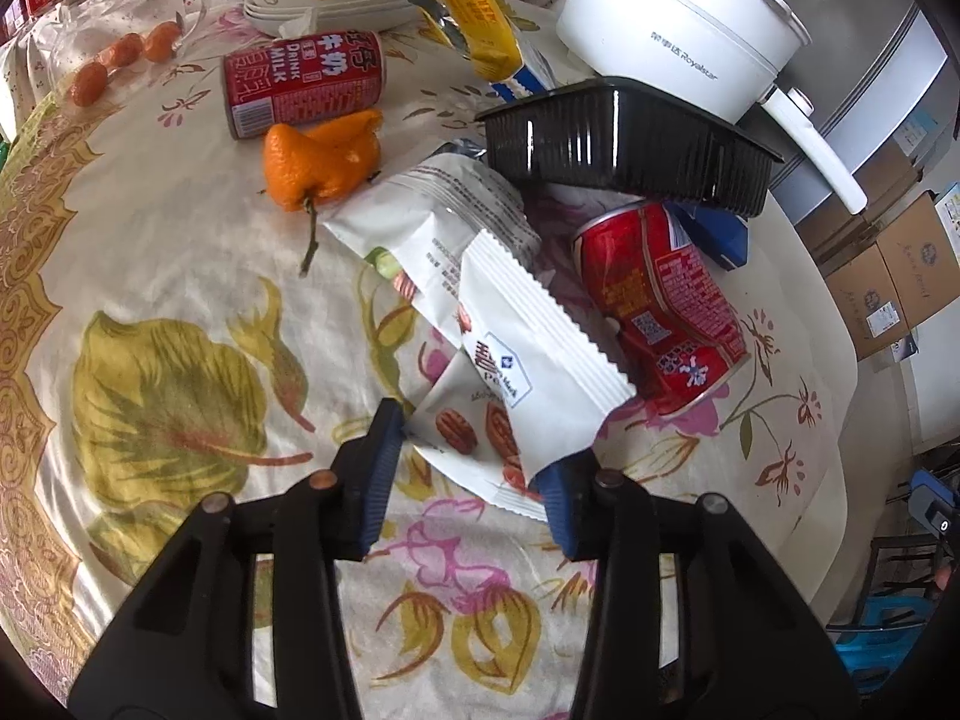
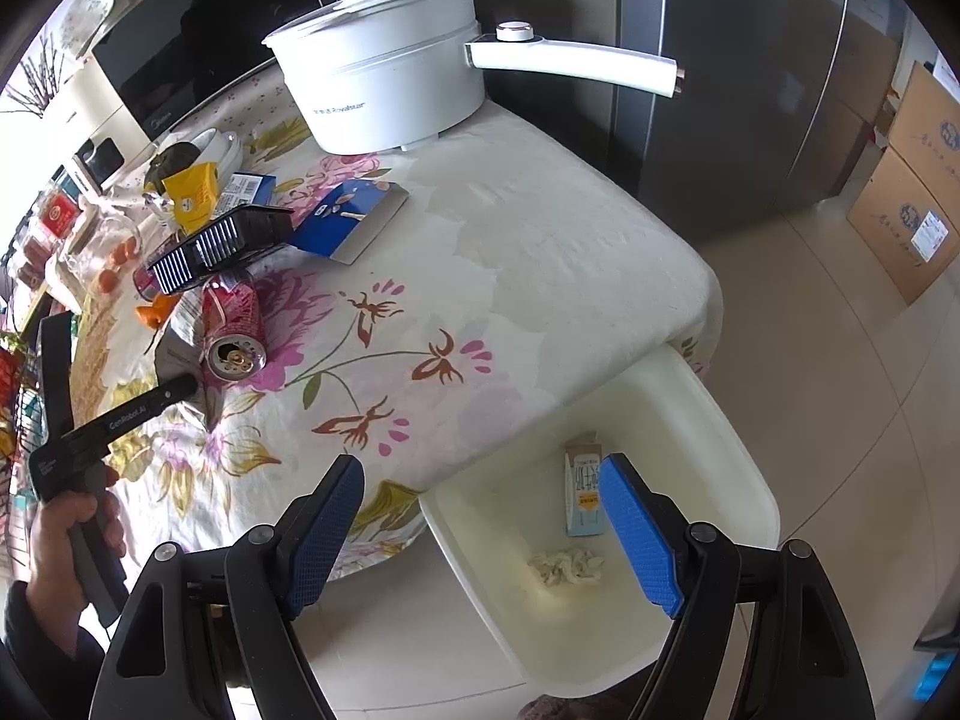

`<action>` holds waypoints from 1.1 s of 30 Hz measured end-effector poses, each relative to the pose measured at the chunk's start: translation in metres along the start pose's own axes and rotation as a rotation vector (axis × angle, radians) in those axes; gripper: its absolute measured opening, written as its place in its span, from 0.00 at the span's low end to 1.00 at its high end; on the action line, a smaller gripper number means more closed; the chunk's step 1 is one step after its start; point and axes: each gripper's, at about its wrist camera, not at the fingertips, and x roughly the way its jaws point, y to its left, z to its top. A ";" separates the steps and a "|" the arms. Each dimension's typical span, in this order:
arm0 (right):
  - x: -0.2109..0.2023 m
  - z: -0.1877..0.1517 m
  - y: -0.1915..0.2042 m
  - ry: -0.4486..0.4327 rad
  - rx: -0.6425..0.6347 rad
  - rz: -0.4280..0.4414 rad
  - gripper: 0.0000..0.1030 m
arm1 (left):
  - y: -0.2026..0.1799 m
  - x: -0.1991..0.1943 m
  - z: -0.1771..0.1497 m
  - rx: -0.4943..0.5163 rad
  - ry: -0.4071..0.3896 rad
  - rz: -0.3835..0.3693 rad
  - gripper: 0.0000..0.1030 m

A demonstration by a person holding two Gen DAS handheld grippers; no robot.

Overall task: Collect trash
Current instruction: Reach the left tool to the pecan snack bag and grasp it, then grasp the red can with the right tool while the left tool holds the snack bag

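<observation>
In the left wrist view my left gripper [image 1: 471, 459] is open, its blue pads on either side of a white pecan snack wrapper [image 1: 540, 360] lying on the flowered tablecloth; the pads look close to or touching its lower edge. Another white wrapper [image 1: 420, 222] lies behind it, and a crushed red can [image 1: 660, 306] to its right. In the right wrist view my right gripper [image 2: 486, 516] is open and empty, above the edge of a cream bin [image 2: 600, 630] beside the table. The bin holds a small carton [image 2: 582, 492] and a crumpled tissue [image 2: 567, 564].
A black plastic tray [image 1: 624, 144], orange peel [image 1: 318, 162], a red milk can [image 1: 300, 84], a yellow packet [image 1: 474, 12], a glass jug [image 1: 120, 18] and a white electric pot [image 1: 678, 24] crowd the table. Cardboard boxes [image 2: 912, 192] stand on the floor.
</observation>
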 end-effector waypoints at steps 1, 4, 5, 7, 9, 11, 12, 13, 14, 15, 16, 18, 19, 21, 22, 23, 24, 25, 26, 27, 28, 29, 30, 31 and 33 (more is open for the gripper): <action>0.001 0.001 0.003 -0.001 -0.002 0.002 0.80 | 0.002 -0.001 0.000 -0.006 0.003 -0.005 0.43; 0.004 0.007 0.018 -0.004 -0.017 0.014 0.80 | 0.011 -0.015 -0.003 -0.014 -0.006 -0.012 0.43; 0.006 0.009 0.025 -0.005 -0.027 0.019 0.80 | 0.014 -0.021 -0.004 -0.013 -0.014 -0.013 0.43; 0.010 0.013 0.040 -0.004 -0.051 0.026 0.80 | 0.020 -0.035 -0.004 -0.005 -0.034 -0.008 0.43; 0.017 0.017 0.059 -0.001 -0.080 0.031 0.80 | 0.027 -0.048 -0.005 0.003 -0.052 0.002 0.43; 0.026 0.021 0.075 0.004 -0.105 0.042 0.80 | 0.033 -0.060 -0.007 0.011 -0.066 0.017 0.43; 0.030 0.023 0.084 0.006 -0.117 0.048 0.80 | 0.039 -0.066 -0.008 0.012 -0.070 0.019 0.43; 0.035 0.025 0.094 0.006 -0.131 0.056 0.80 | 0.043 -0.070 -0.010 0.010 -0.073 0.021 0.43; 0.041 0.028 0.104 0.006 -0.145 0.065 0.80 | 0.048 -0.074 -0.011 0.007 -0.075 0.022 0.43; 0.047 0.030 0.113 0.005 -0.157 0.076 0.80 | 0.052 -0.077 -0.013 0.004 -0.077 0.021 0.43; 0.052 0.031 0.121 0.004 -0.167 0.086 0.80 | 0.056 -0.080 -0.014 0.001 -0.078 0.022 0.43; 0.063 0.035 0.135 0.003 -0.192 0.099 0.80 | 0.063 -0.083 -0.016 0.003 -0.079 0.031 0.43; 0.069 0.036 0.143 0.003 -0.205 0.099 0.80 | 0.067 -0.084 -0.017 0.005 -0.078 0.036 0.43; 0.080 0.038 0.155 0.002 -0.236 0.097 0.80 | 0.074 -0.086 -0.020 0.006 -0.074 0.045 0.43; 0.084 0.039 0.161 0.003 -0.253 0.091 0.80 | 0.078 -0.086 -0.022 0.004 -0.071 0.047 0.43; 0.088 0.040 0.165 0.001 -0.267 0.083 0.80 | 0.082 -0.087 -0.023 0.002 -0.068 0.048 0.43; 0.091 0.041 0.169 -0.004 -0.281 0.075 0.80 | 0.084 -0.087 -0.023 0.000 -0.066 0.051 0.43; 0.094 0.042 0.172 -0.007 -0.290 0.071 0.80 | 0.087 -0.087 -0.023 -0.002 -0.064 0.053 0.43; 0.098 0.043 0.175 -0.007 -0.294 0.069 0.80 | 0.090 -0.087 -0.024 -0.005 -0.063 0.056 0.43; 0.102 0.044 0.177 -0.004 -0.295 0.068 0.80 | 0.092 -0.088 -0.024 -0.008 -0.063 0.056 0.43; 0.105 0.045 0.179 -0.001 -0.294 0.065 0.80 | 0.095 -0.088 -0.024 -0.012 -0.062 0.056 0.43; 0.110 0.046 0.181 0.002 -0.295 0.060 0.80 | 0.096 -0.088 -0.024 -0.017 -0.061 0.055 0.43; 0.113 0.046 0.182 0.004 -0.295 0.054 0.80 | 0.098 -0.089 -0.024 -0.019 -0.061 0.055 0.43; 0.117 0.047 0.183 0.004 -0.298 0.049 0.80 | 0.098 -0.088 -0.024 -0.021 -0.060 0.054 0.43; 0.123 0.047 0.185 -0.007 -0.303 0.026 0.80 | 0.098 -0.088 -0.024 -0.022 -0.058 0.051 0.43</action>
